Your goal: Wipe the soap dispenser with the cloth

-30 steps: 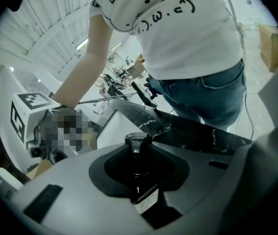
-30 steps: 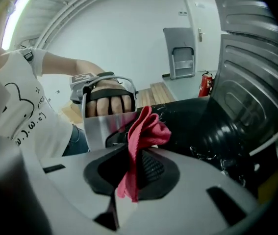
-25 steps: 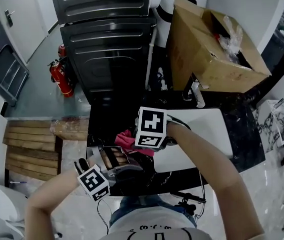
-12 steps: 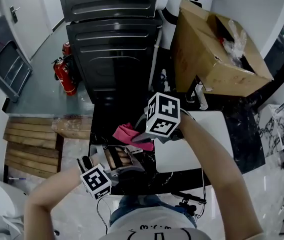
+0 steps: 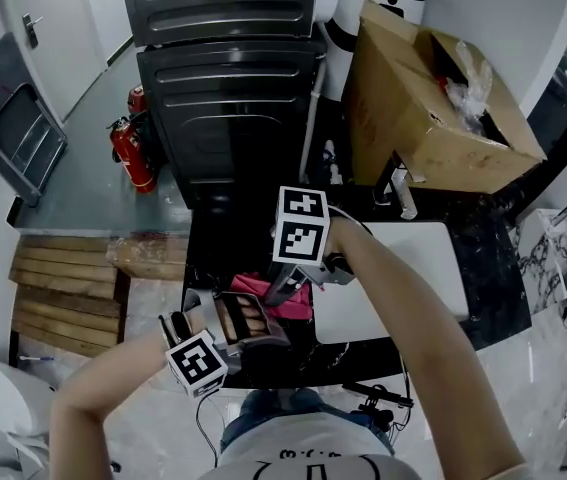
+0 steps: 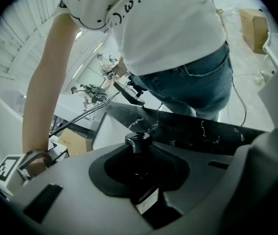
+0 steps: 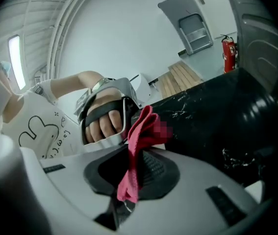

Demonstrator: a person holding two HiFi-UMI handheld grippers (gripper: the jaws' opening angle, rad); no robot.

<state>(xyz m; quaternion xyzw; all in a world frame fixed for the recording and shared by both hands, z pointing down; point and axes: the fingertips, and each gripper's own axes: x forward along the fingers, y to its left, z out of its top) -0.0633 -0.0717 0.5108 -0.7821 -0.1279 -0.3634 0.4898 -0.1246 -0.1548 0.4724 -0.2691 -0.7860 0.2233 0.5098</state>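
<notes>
The black, white-veined countertop [image 5: 490, 280] carries a flat white panel [image 5: 413, 268] across its right half. At the far right corner an open cardboard box [image 5: 413, 108] stands, a chrome tap [image 5: 399, 196] just in front of it.

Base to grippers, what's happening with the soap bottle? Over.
Left gripper shut on soap dispenser. Right gripper shut on pink cloth. Nothing seen between them.
</notes>
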